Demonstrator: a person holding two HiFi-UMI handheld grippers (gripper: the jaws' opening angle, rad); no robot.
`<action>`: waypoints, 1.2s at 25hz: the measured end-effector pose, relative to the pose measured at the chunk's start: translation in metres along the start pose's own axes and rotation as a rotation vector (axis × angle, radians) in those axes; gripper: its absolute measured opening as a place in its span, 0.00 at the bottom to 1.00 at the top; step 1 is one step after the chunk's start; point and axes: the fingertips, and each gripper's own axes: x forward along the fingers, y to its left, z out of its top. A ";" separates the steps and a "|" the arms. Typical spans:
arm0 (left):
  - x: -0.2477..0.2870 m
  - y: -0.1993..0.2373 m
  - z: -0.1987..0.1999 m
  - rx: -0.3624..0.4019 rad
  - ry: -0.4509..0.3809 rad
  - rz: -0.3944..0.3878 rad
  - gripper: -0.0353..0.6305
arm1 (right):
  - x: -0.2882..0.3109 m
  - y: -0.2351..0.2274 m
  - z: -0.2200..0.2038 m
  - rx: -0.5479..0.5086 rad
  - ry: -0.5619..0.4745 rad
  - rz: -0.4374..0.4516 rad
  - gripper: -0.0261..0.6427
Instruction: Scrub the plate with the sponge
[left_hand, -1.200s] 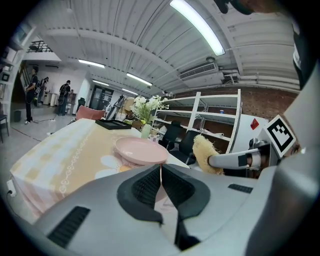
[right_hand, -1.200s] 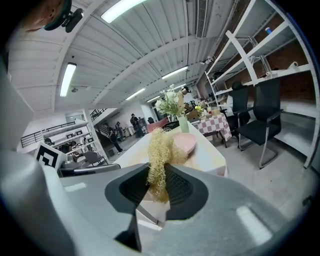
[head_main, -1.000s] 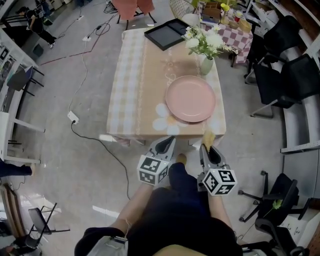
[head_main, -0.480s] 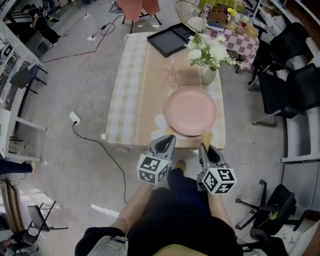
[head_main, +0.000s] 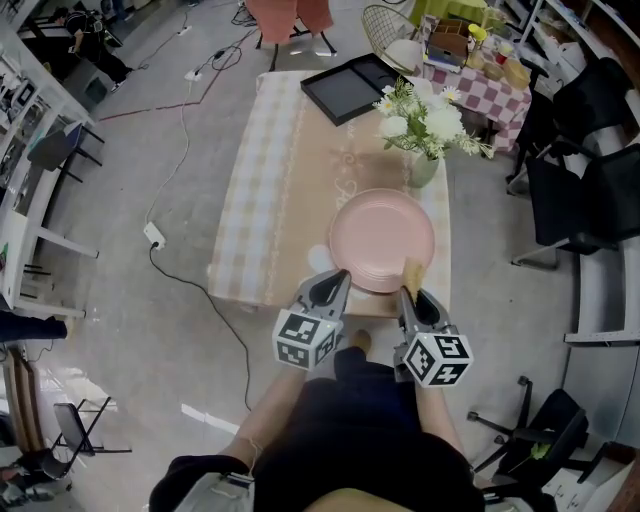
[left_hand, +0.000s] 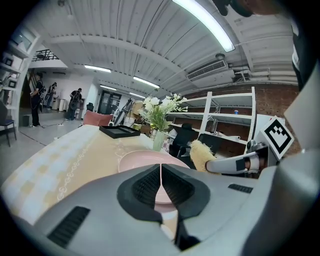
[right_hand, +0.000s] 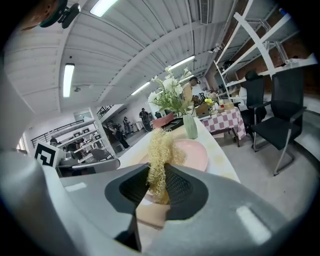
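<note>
A pink plate (head_main: 382, 239) lies empty at the near right of a beige-clothed table (head_main: 290, 170); it also shows ahead in the left gripper view (left_hand: 145, 161) and the right gripper view (right_hand: 195, 152). My right gripper (head_main: 411, 295) is shut on a yellow fibrous sponge (right_hand: 161, 160), which sticks up past its jaws at the table's near edge (head_main: 413, 275). My left gripper (head_main: 333, 283) is shut on nothing, its jaws touching, held just short of the plate's near rim. Both grippers hover side by side above the table's front edge.
A green vase of white flowers (head_main: 422, 130) stands just behind the plate. A black tray (head_main: 351, 86) lies at the table's far end. Black office chairs (head_main: 585, 180) crowd the right side. A cable and power strip (head_main: 155, 236) lie on the floor at left.
The table and plate have drawn nearer in the head view as I stepped forward. Both grippers kept their pose; the sponge now reaches the plate's near rim.
</note>
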 end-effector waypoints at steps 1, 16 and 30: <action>0.002 0.002 0.001 -0.001 -0.002 0.005 0.08 | 0.002 -0.002 0.002 0.008 0.002 0.001 0.16; 0.030 0.023 0.011 -0.023 -0.009 0.053 0.08 | 0.032 -0.035 0.026 0.052 0.013 -0.012 0.16; 0.040 0.039 0.015 0.027 0.074 0.006 0.08 | 0.052 -0.053 0.041 0.057 0.003 -0.160 0.16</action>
